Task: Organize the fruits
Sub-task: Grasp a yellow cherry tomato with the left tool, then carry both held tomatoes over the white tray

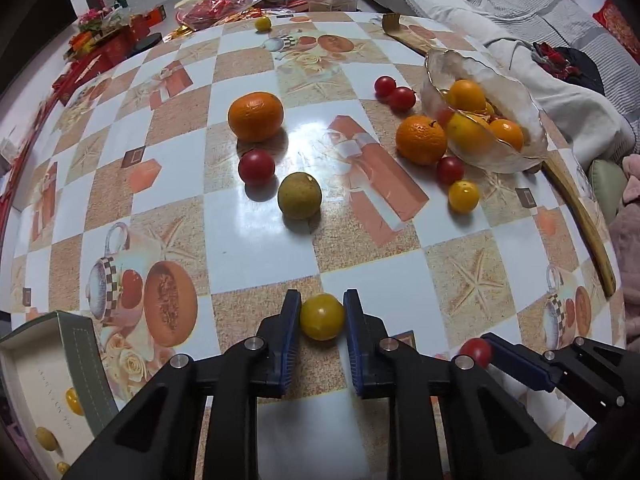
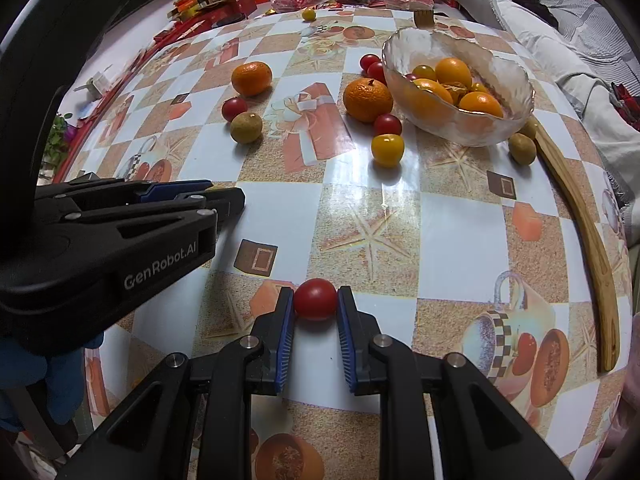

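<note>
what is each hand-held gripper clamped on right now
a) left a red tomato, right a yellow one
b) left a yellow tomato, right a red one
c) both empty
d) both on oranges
b: the left hand-held gripper pinches a small round yellow tomato; the right hand-held gripper pinches a small round red tomato.

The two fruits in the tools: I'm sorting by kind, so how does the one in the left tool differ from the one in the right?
The left tool is shut on a yellow cherry tomato; the right tool is shut on a red cherry tomato. The yellow one looks rounder, the red one slightly squat. Both are small, smooth, glossy, and pinched between blue pads just above the tablecloth.
</note>
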Demonstrator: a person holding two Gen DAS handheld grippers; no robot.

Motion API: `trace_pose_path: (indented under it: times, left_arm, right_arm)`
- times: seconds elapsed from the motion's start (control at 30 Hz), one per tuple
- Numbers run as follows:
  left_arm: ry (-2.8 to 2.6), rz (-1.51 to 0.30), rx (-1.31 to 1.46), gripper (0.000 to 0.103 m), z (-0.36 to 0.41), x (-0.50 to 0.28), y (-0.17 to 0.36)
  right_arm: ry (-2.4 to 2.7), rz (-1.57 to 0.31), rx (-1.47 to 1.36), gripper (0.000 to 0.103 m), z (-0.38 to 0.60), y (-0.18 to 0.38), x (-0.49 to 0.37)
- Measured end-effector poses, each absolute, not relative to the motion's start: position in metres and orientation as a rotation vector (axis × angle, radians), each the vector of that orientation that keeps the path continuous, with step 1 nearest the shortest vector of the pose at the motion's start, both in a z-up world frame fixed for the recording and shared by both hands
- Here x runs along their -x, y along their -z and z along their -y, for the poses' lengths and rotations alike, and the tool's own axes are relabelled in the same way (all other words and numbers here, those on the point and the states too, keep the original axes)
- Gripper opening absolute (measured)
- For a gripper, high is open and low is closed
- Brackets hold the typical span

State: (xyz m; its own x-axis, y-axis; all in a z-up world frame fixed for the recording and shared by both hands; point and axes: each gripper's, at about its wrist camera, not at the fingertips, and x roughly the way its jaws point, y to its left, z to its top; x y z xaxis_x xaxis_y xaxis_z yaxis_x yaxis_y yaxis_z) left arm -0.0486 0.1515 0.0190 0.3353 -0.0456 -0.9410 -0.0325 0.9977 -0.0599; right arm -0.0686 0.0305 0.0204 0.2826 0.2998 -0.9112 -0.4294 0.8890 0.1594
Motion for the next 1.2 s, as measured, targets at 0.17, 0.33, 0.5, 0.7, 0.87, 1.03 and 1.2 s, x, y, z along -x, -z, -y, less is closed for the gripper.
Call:
trace_pose_path:
  times: [0.17,0.33,0.5,0.7,0.87,1.03,1.2]
  left_arm:
    - [-0.001,-1.215,0.127,0.023,-0.165,0.064,-0.03]
    - [-0.018,-1.193,0.157,0.023,-0.179,0.081,-0.045]
    - [-0.03,-1.179,0.17,0.023,-0.193,0.103,-0.057]
    - [-0.078,-1.17,0.203,0.023,-0.217,0.13,-0.066]
    - [-0.128,-1.159,0.226,0.023,-0.241,0.156,-0.074]
    - [-0.191,-1.16,0.254,0.023,-0.268,0.186,-0.076]
    - [-0.25,-1.167,0.287,0.023,-0.295,0.211,-0.073]
  right_arm:
    - [-0.492,-1.199,0.108,0.023,-0.028,-0.022,0.068]
    - [-0.502,-1.218,0.085,0.023,-0.027,-0.026,0.067]
    - [-0.509,-1.227,0.078,0.023,-0.03,-0.034,0.072]
    - [-0.537,-1.227,0.091,0.023,-0.042,-0.044,0.079]
    - [-0.577,-1.221,0.112,0.023,-0.063,-0.053,0.087]
    - [-0.626,-1.214,0.137,0.023,-0.089,-0.061,0.096]
    - [-0.684,-1.206,0.166,0.023,-0.122,-0.068,0.106]
